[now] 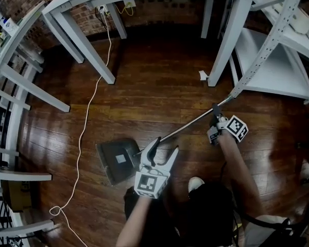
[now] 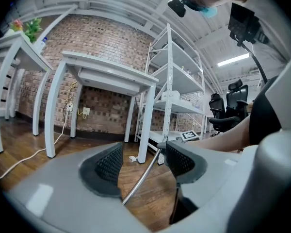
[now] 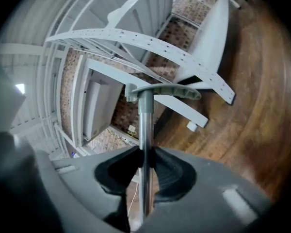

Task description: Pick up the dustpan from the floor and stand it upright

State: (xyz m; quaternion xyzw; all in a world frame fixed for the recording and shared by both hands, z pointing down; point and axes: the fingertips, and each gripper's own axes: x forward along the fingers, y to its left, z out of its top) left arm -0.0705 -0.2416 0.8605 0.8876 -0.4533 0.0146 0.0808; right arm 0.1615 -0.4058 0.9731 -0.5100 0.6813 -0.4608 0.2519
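Observation:
The dustpan (image 1: 117, 160) lies on the wooden floor, its dark pan near my feet. Its long metal handle (image 1: 190, 123) rises up and to the right. My right gripper (image 1: 215, 116) is shut on the upper part of that handle; in the right gripper view the pads of the right gripper (image 3: 146, 171) press the metal handle (image 3: 145, 130) below its grey top grip (image 3: 165, 91). My left gripper (image 1: 166, 145) stands open just above the pan. In the left gripper view the handle (image 2: 143, 176) runs between the spread jaws of the left gripper (image 2: 144, 161) without touching them.
White table legs (image 1: 95, 55) stand at the back and the left. A white cable (image 1: 85, 122) snakes across the floor left of the pan. A perforated shelving rack (image 1: 268, 45) stands at the right. My shoe (image 1: 195, 183) is beside the pan.

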